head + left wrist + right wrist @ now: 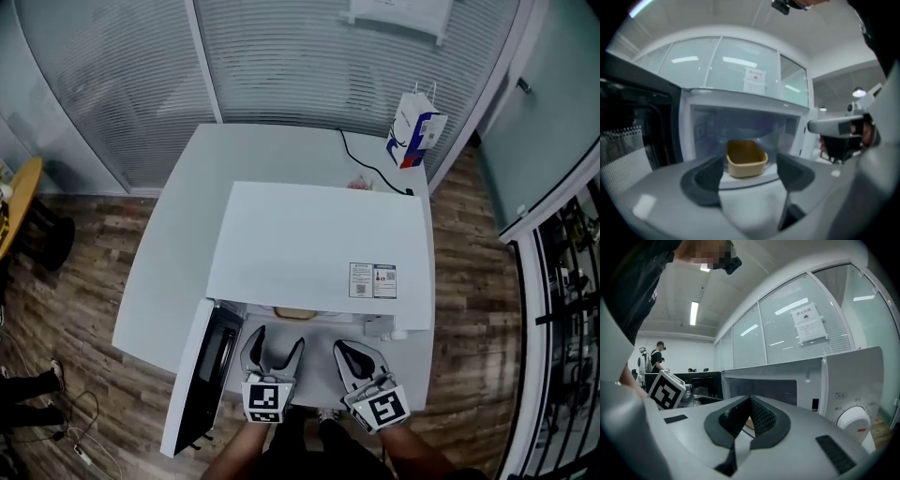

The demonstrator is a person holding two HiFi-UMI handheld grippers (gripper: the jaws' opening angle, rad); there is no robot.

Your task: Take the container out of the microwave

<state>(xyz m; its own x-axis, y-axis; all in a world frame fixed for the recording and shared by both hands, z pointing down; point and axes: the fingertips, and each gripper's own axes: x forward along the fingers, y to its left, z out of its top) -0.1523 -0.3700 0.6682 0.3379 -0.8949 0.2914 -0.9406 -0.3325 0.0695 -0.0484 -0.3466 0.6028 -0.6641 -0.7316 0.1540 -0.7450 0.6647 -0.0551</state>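
We note the container (746, 159), a tan, open-topped rectangular tub, standing upright and centred on the cavity floor of the microwave (319, 244). The microwave is a white unit on the tabletop (178, 225), its door (202, 375) swung wide open at the left.

The head camera looks steeply down from high above the microwave (319, 244). Both gripper cameras sit low and near its open front, almost level: the left one faces straight inside, the right one slantwise. All views share this front.
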